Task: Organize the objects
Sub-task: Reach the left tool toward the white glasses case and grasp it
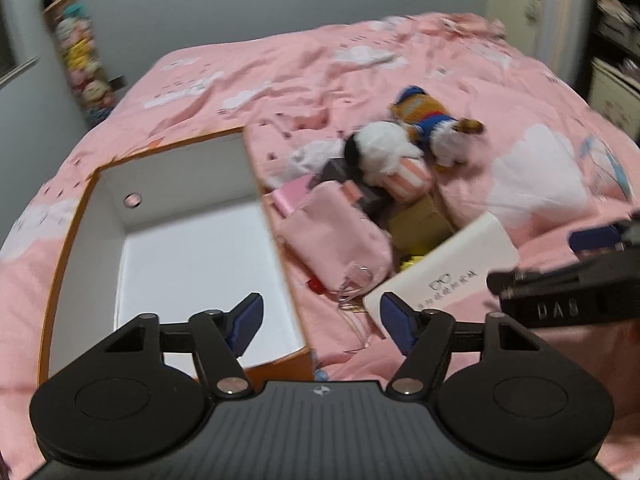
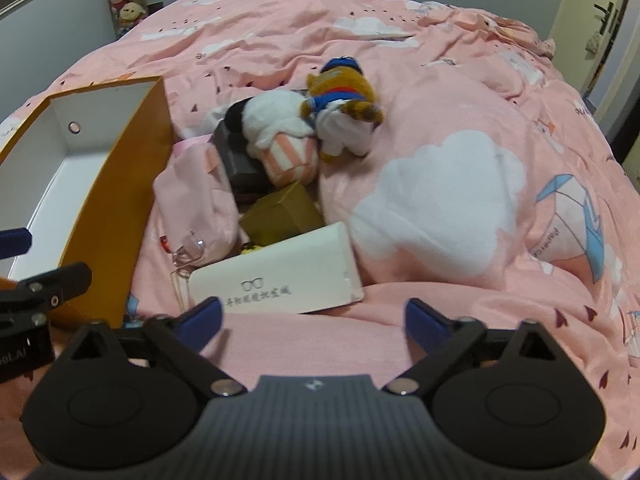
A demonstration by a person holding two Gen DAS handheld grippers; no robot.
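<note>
Nothing is sorted yet: the orange-sided white cardboard box (image 1: pixel 192 240) lies bare (pile at its three o'clock). Left gripper (image 1: pixel 320 316) and right gripper (image 2: pixel 314 320) gape, holding nothing.

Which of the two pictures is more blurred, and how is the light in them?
Left wrist view: clearly more blurred; the plush toys and the white glasses case are smeared. Right wrist view: sharper, the print on the white glasses case is readable as shapes. Both views: dim, soft indoor light, no strong glare, and fisheye bending at the edges, with the orange box curved.
</note>
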